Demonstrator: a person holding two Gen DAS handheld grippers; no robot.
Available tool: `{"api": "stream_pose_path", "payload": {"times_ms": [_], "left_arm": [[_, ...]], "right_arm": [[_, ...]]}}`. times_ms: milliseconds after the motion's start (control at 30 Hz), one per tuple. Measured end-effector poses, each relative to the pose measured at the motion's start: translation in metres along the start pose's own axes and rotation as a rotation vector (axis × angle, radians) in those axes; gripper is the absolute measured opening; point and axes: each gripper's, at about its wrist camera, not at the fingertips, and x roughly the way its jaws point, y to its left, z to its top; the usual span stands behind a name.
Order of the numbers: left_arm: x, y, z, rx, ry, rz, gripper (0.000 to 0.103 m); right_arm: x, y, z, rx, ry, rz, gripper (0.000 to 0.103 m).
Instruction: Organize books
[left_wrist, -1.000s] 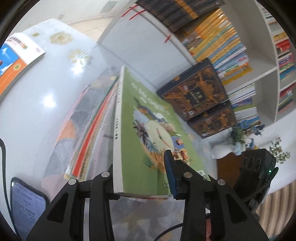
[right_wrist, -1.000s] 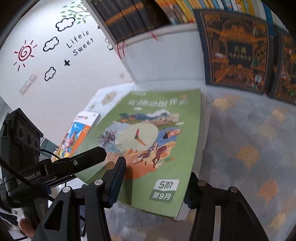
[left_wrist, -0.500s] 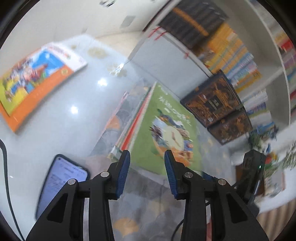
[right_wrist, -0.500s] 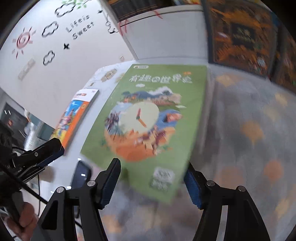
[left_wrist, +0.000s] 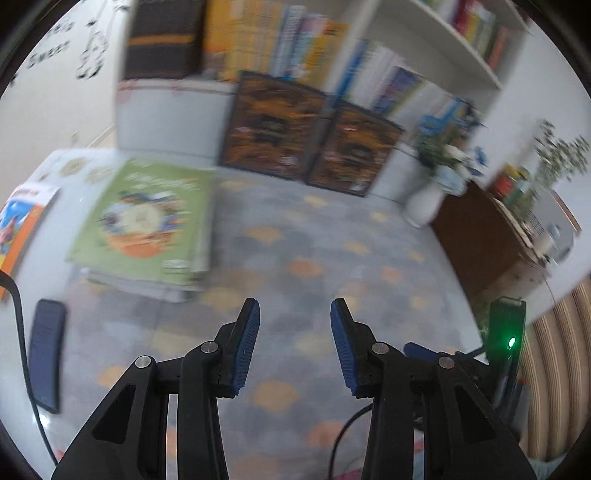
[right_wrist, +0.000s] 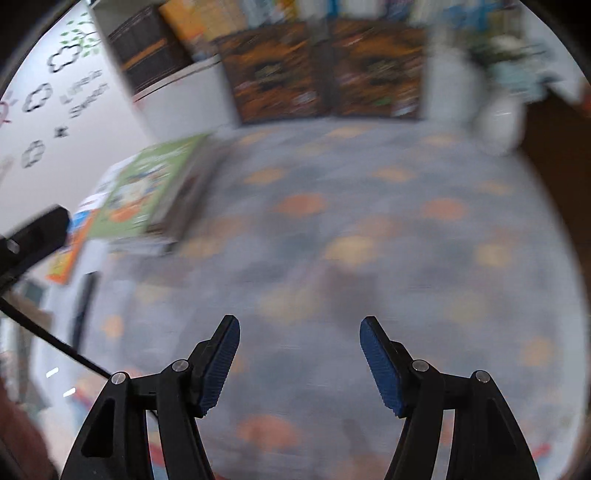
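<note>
Flat, the glossy green book (left_wrist: 146, 218) tops a rectangular stack (left_wrist: 192, 275).

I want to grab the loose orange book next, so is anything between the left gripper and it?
Partly. The left gripper is open over the patterned grey mat. The orange picture book lies far left; the dark flat phone and a black cable lie toward it.

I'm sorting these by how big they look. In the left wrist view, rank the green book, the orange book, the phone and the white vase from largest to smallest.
1. green book, clearly largest.
2. phone, though it lies nearer the camera.
3 and 4. orange book and white vase: too close to rank. The book is cut off by the frame edge, and the picture is blurred.
</note>
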Motion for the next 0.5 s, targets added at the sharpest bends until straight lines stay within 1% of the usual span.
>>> {"api": "stream_pose_path", "payload": {"times_ms": [33,67,100,133,167,200,233,267,367,433,500], "left_arm": [[0.001,-0.022,0.001,0.035,0.006,0.000,0.046],[0.001,-0.037,0.001,0.068,0.013,-0.009,0.056],[0.002,-0.051,0.001,0.094,0.022,-0.032,0.063],[0.003,-0.066,0.000,0.117,0.036,-0.071,0.079],[0.004,-0.079,-0.002,0.125,0.044,-0.100,0.088],[0.006,-0.088,-0.002,0.125,0.049,-0.112,0.089],[0.008,-0.098,-0.005,0.122,0.054,-0.105,0.089],[0.010,-0.106,-0.007,0.124,0.064,-0.088,0.089],[0.020,-0.124,-0.010,0.123,0.098,-0.024,0.089],[0.021,-0.131,-0.012,0.117,0.100,0.010,0.089],[0.020,-0.140,-0.015,0.120,0.084,0.058,0.089]], "right_arm": [[-0.006,-0.011,-0.004,0.031,-0.008,-0.021,0.068],[-0.012,-0.023,-0.006,0.060,-0.014,-0.019,0.068],[-0.018,-0.035,-0.006,0.076,-0.021,-0.015,0.068],[-0.023,-0.043,-0.007,0.080,-0.028,-0.022,0.068],[-0.028,-0.051,-0.006,0.076,-0.040,-0.037,0.068],[-0.035,-0.060,-0.006,0.072,-0.055,-0.057,0.068],[-0.040,-0.069,-0.005,0.072,-0.069,-0.079,0.068],[-0.044,-0.078,-0.008,0.076,-0.079,-0.088,0.068],[-0.052,-0.098,-0.003,0.089,-0.096,-0.090,0.068],[-0.058,-0.106,-0.001,0.082,-0.111,-0.099,0.068],[-0.064,-0.115,0.002,0.067,-0.135,-0.111,0.068]]}}
